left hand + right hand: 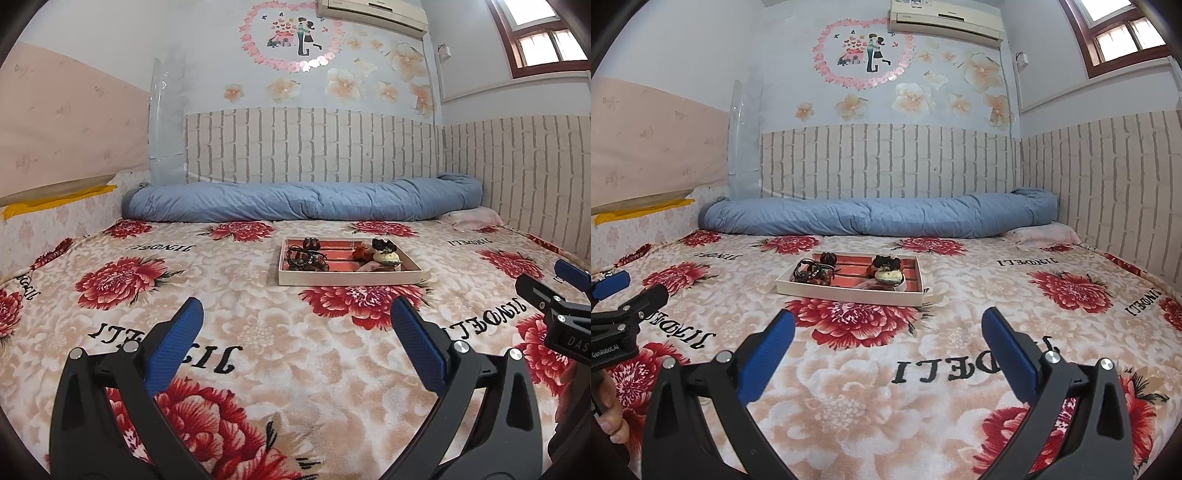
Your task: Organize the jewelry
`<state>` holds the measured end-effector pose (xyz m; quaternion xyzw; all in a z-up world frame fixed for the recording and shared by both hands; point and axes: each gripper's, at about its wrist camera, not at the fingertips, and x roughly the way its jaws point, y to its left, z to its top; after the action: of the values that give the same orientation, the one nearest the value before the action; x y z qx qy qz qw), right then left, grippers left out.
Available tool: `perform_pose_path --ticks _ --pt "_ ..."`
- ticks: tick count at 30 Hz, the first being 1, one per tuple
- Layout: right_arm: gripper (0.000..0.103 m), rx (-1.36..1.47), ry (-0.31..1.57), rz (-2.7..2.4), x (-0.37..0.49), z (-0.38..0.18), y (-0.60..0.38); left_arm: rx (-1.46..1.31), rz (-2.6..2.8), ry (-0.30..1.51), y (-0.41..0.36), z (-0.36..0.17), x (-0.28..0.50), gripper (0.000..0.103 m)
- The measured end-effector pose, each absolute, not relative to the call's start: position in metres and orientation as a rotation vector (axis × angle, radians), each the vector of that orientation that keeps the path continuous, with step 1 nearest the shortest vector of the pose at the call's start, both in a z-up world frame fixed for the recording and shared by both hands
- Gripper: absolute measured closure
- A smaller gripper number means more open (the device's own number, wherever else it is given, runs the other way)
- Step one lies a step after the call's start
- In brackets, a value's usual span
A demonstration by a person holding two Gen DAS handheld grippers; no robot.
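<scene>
A shallow cream jewelry tray with a red lining lies on the flowered bed, also in the right wrist view. It holds dark bead bracelets at its left and hair clips with a cream ornament at its right; in the right wrist view the bracelets and ornament show too. My left gripper is open and empty, well short of the tray. My right gripper is open and empty, also short of it.
A rolled blue quilt lies along the brick-patterned headboard wall behind the tray. The flowered blanket covers the bed. Walls close the bed at the right and left. The right gripper shows at the left view's right edge.
</scene>
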<state>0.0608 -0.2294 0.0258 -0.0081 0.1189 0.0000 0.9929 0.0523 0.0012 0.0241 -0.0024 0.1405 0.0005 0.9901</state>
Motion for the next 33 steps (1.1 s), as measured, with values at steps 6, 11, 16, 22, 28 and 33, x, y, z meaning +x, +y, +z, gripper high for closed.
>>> perform_pose_path --ticks 6,11,16,22,28,33 --pt "0.004 -0.018 0.238 0.000 0.0609 0.0258 -0.2292 -0.001 0.008 0.280 0.0017 0.0241 0.0524 0.005" --pt "0.004 -0.017 0.235 0.000 0.0613 0.0272 -0.2294 0.004 0.012 0.279 0.0017 0.0247 0.0520 0.005" --pt "0.004 -0.017 0.234 0.000 0.0614 0.0273 -0.2294 0.007 0.018 0.277 0.0016 0.0256 0.0518 0.005" --pt "0.004 -0.018 0.235 -0.001 0.0612 0.0272 -0.2295 0.007 0.024 0.276 0.0016 0.0260 0.0516 0.005" --pt "0.004 -0.020 0.238 0.001 0.0618 0.0269 -0.2299 0.010 0.029 0.276 0.0012 0.0261 0.0511 0.005" --pt "0.004 -0.018 0.240 0.000 0.0619 0.0265 -0.2306 0.010 0.029 0.277 0.0019 0.0258 0.0509 0.005"
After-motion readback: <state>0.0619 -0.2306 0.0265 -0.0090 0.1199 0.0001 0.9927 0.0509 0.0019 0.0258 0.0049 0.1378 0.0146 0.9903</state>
